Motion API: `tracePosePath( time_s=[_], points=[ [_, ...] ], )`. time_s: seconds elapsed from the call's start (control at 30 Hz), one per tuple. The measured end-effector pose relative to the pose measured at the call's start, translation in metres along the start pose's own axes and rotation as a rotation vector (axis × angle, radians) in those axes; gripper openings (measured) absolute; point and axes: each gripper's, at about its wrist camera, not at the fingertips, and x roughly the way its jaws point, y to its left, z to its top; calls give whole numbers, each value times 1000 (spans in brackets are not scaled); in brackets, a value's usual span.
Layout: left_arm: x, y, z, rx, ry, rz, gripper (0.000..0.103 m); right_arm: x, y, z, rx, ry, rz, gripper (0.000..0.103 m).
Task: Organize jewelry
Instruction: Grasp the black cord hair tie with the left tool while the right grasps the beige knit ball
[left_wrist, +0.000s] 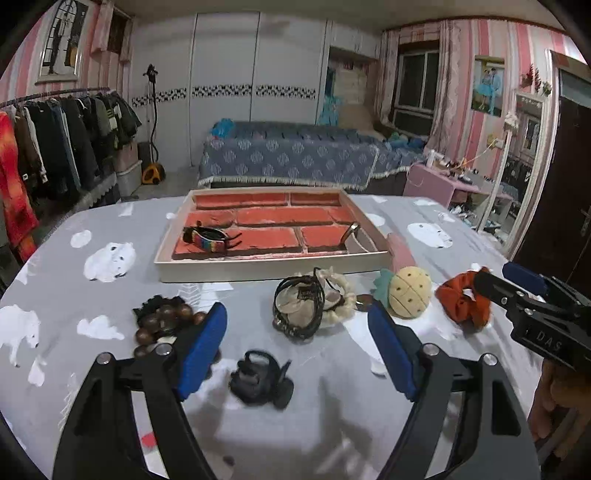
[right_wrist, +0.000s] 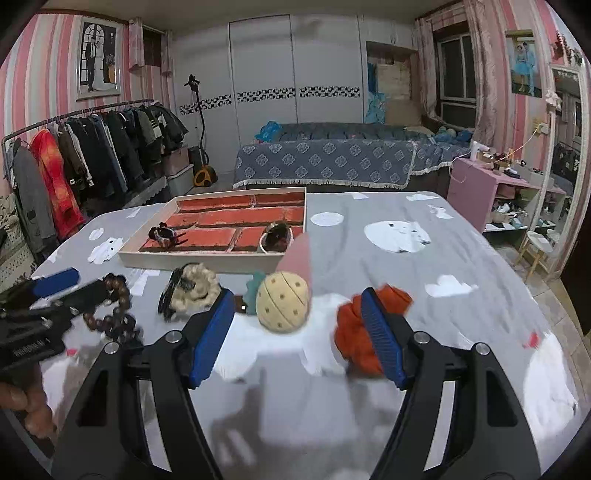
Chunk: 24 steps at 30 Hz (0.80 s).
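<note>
A cream tray (left_wrist: 269, 271) with red-lined compartments sits on the grey cloth and holds a rainbow bracelet (left_wrist: 205, 238) and a bangle (left_wrist: 352, 230). In front of it lie wooden beads (left_wrist: 166, 321), a black cord bracelet (left_wrist: 299, 310) on a cream shell bracelet (left_wrist: 341, 295), a black hair clip (left_wrist: 258, 384), a pineapple plush (left_wrist: 406, 295) and an orange scrunchie (left_wrist: 461, 302). My left gripper (left_wrist: 295, 308) hovers open near the clip and holds nothing. My right gripper (right_wrist: 297, 293) is open and holds nothing; the plush (right_wrist: 282, 306) lies ahead and the scrunchie (right_wrist: 354, 332) sits by its right finger.
A pink object (right_wrist: 295, 258) lies beside the tray's (right_wrist: 199, 258) near corner. Each gripper shows in the other's view: the right gripper (left_wrist: 495, 271) by the scrunchie, the left gripper (right_wrist: 90, 280) over the beads (right_wrist: 118, 306). A bed, clothes rack and pink shelf stand beyond the table.
</note>
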Motion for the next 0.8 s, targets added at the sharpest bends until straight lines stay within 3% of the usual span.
tracePosePath(
  time_s=[0.2, 0.37, 0.53, 0.77, 0.8],
  points=[
    [39, -10, 3, 49, 60, 27, 76, 46, 5, 13, -17, 71, 20, 70],
    [68, -10, 4, 19, 97, 46, 76, 78, 7, 12, -19, 130, 22, 69],
    [90, -4, 8, 20, 147, 47, 39, 97, 10, 10, -13, 173, 19, 59],
    [98, 0, 6, 32, 161, 1, 12, 118, 4, 3, 12, 239, 16, 58],
    [98, -1, 7, 32, 159, -2, 9, 121, 3, 1, 17, 246, 27, 50]
  ],
)
